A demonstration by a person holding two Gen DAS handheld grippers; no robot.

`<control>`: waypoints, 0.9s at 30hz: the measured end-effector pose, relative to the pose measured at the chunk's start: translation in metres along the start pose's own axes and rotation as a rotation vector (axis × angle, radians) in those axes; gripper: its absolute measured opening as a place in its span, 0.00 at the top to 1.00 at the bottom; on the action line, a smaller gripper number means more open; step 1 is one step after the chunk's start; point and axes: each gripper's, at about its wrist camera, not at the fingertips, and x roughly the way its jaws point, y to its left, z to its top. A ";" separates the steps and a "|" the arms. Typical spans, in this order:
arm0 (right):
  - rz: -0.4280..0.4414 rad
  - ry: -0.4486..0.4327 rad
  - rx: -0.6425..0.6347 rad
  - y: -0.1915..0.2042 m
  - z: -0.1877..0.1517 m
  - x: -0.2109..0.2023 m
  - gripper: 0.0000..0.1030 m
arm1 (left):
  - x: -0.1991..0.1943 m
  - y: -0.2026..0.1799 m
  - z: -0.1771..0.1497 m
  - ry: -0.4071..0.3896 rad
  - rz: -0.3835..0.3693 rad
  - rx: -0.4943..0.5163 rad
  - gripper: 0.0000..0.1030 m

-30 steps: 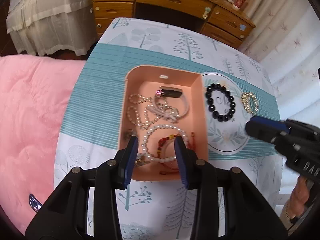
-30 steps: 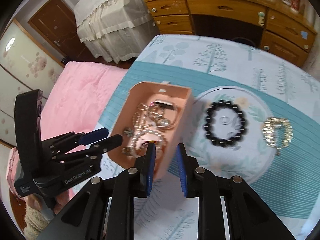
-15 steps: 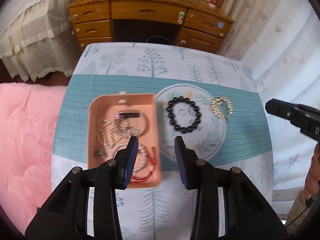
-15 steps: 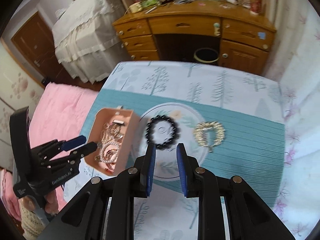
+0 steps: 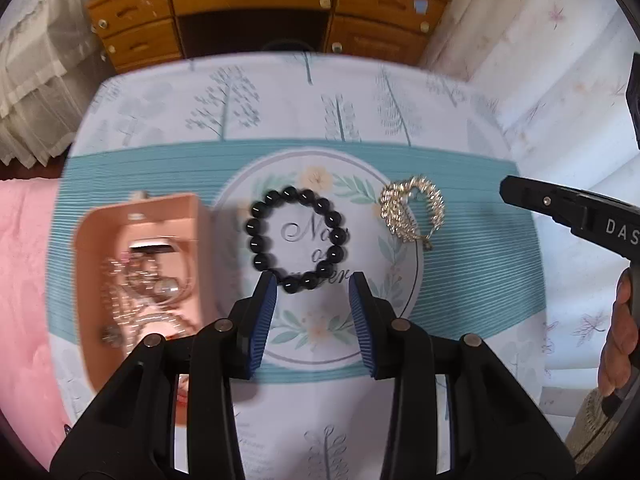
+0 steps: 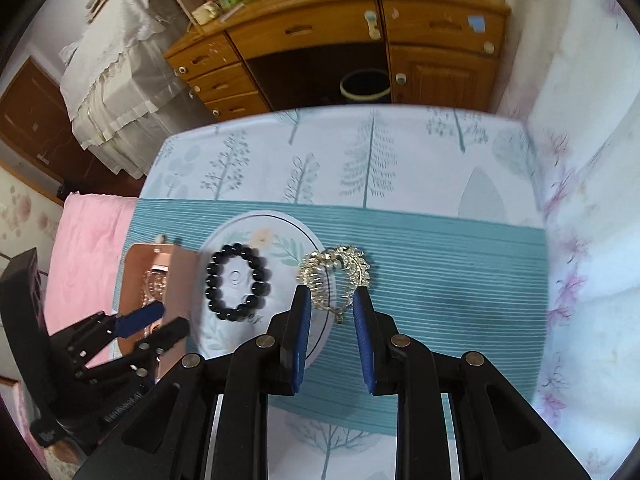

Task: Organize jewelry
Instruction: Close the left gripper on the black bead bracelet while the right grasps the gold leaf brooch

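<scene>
- left tongs (image 5: 312, 280) part-open, empty, over the black bead bracelet (image 5: 298, 238): round beads may roll free.
- right tongs (image 6: 331, 294) narrowly open, empty, above the gold bracelet (image 6: 334, 272): its dangling clasp could snag.

Black plastic left tool (image 5: 312, 292), ribbed blue pads, silver screws, white lettering

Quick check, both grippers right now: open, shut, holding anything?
Left gripper: open, empty, above the black bead bracelet.
Right gripper: open, empty, above the gold bracelet.
</scene>
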 end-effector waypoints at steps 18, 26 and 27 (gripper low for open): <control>-0.036 0.085 0.012 -0.019 0.007 0.118 0.64 | 0.085 -0.029 0.009 0.077 0.041 0.048 0.65; -0.087 0.103 -0.013 -0.007 0.009 0.137 0.64 | 0.093 -0.034 0.011 0.064 0.057 0.054 0.65; -0.095 0.104 -0.018 -0.005 0.010 0.139 0.64 | 0.093 -0.034 0.012 0.064 0.059 0.051 0.65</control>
